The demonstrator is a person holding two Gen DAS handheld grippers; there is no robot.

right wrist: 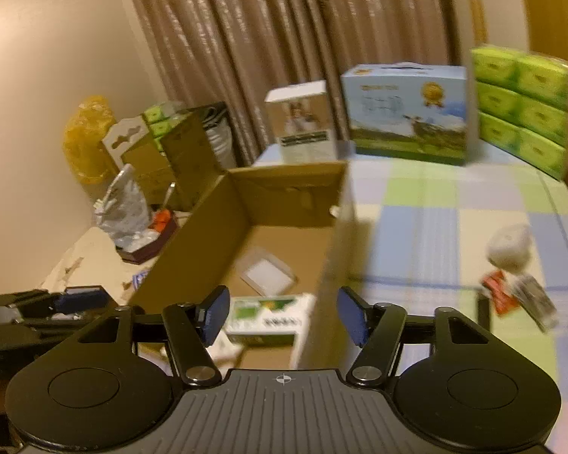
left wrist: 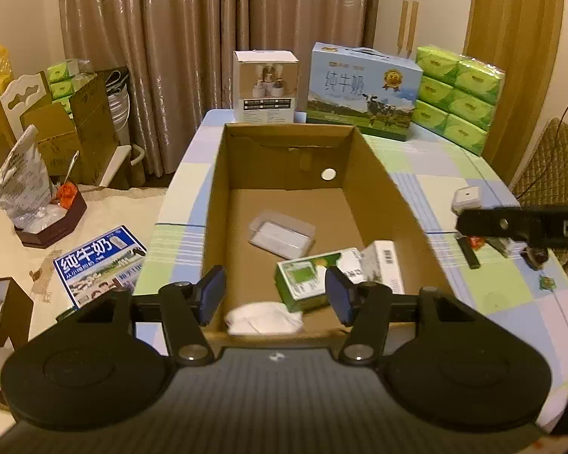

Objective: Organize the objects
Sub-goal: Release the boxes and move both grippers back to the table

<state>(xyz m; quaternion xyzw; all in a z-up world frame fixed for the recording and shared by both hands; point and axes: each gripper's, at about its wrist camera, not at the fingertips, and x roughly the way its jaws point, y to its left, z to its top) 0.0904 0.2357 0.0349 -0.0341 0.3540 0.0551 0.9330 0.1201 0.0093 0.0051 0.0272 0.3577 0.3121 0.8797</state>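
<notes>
While both tools, left tool and right tool, hang spread and empty over the cardboard box, the right should swing toward what seems a blurred charger on the table, lowering squarely.

Cardboard box mid-frame on bench; inside it plastic case centre, medicine box lower right, tissue at near wall. Milk carton and tissue packs behind, upper right.

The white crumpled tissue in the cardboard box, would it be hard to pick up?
Probably easy. The white crumpled tissue looks soft and wrinkled, so it likely squashes and weighs little. It lies flat on the cardboard box floor, so it shouldn't roll, though a push might only slide it.
</notes>
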